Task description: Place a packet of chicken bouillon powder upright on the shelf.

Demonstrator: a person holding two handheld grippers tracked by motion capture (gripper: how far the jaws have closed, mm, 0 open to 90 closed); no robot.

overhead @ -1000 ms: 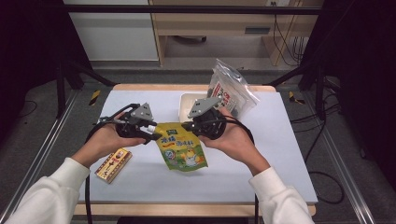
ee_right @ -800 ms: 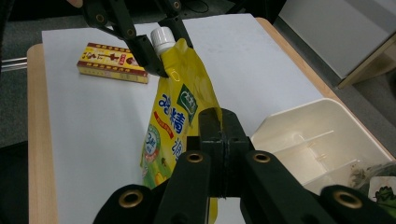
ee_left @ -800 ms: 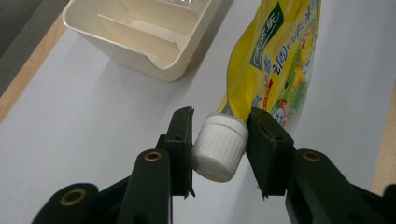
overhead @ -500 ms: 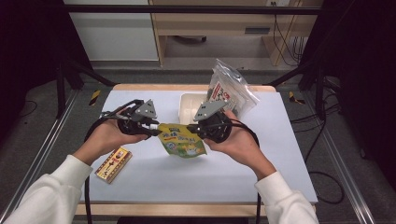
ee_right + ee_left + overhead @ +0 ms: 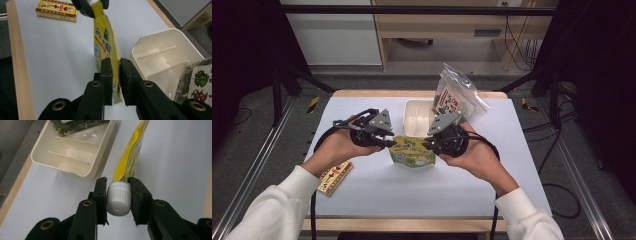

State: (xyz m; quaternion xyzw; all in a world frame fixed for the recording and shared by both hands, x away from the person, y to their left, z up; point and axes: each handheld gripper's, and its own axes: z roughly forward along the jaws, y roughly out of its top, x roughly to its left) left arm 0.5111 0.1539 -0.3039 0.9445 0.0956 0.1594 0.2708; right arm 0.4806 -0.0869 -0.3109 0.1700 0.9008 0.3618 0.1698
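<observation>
Left gripper [image 5: 117, 195] pinches the white cap [image 5: 118, 199]; right gripper [image 5: 116, 82] loosely clasps the yellow Japanese-lettered pouch [image 5: 106, 51]

Yellow printed pouch [image 5: 413, 151], white ribbed cap [image 5: 118, 198]

The hand-held gripper [image 5: 118, 196] clamps the yellow pouch's [image 5: 131, 157] white ribbed cap [image 5: 118, 198]; a cream divided tray [image 5: 72, 155] lies beside.

The person wears long white sleeves [image 5: 272, 207] reaching the wrists. Each hand carries a black two-jaw gripper: the left gripper [image 5: 388, 143] and the right gripper [image 5: 428, 145] each bear a grey three-cornered plate on top and trail a black cable. Their flat black jaws are pinned by brass-ringed pivots
</observation>
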